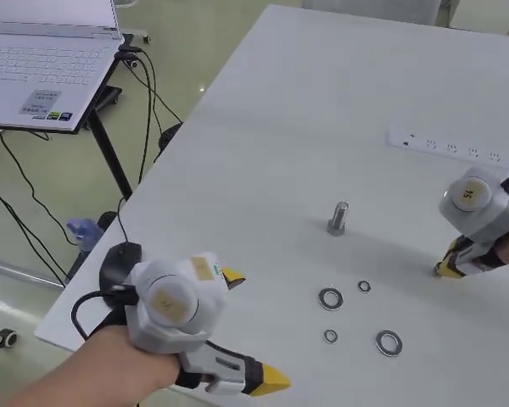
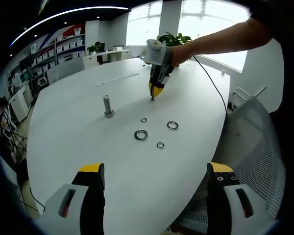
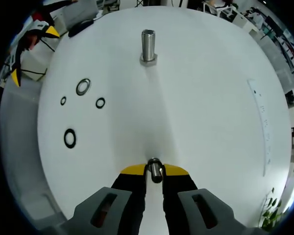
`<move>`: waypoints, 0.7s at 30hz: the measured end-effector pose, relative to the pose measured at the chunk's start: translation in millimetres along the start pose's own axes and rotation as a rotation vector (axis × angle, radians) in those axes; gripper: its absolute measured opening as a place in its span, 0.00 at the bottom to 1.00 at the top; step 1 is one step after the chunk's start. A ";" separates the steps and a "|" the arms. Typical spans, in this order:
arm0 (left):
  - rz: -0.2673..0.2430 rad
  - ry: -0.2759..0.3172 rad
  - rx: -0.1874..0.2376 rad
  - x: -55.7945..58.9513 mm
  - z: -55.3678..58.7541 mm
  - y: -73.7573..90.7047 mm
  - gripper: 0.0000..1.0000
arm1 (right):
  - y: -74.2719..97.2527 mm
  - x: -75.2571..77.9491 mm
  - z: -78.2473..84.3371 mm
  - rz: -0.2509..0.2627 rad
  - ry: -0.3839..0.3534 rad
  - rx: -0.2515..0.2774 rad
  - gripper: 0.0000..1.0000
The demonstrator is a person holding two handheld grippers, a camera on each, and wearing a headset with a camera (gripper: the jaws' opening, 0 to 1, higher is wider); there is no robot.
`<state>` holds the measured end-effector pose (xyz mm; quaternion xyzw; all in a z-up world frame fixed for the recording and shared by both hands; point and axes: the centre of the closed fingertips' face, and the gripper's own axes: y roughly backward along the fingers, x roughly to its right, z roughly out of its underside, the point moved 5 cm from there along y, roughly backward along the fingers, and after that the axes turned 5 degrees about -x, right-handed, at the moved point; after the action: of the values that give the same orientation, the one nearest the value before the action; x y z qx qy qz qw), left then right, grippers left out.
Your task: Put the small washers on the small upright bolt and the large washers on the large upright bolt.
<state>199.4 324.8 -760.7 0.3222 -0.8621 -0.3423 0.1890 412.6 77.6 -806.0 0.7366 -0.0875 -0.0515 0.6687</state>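
A large steel bolt [image 1: 338, 218] [image 2: 108, 106] [image 3: 148, 46] stands upright mid-table. In front of it lie two large washers [image 1: 330, 298] [image 1: 388, 343] and two small washers [image 1: 364, 287] [image 1: 330, 337] flat on the white table [image 1: 263, 153]. My right gripper [image 1: 445, 270] [image 3: 155, 169] is at the table's right side, shut on a small bolt [image 3: 155, 172] held down at the surface. My left gripper [image 1: 253, 329] [image 2: 156, 169] hovers open near the front left edge, nothing between its fingers, well short of the washers [image 2: 141, 134].
A white power strip [image 1: 454, 146] lies at the back right. A laptop [image 1: 42, 59] sits on a stand to the left, with cables and a black mouse [image 1: 119, 259] by the table's left edge. A mesh chair [image 2: 250, 142] stands beside the table.
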 end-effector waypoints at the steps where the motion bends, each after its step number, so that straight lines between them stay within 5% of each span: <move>1: 0.001 0.000 -0.001 0.2 0.2 -0.4 0.86 | -0.8 0.0 0.3 0.000 0.001 -0.001 0.12; 21: 0.009 0.008 -0.017 0.3 3.3 -2.1 0.83 | -8.5 0.5 0.1 -0.004 0.032 -0.011 0.12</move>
<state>198.3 324.9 -764.5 0.3182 -0.8599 -0.3473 0.1969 413.6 78.2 -814.5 0.7338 -0.0747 -0.0416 0.6740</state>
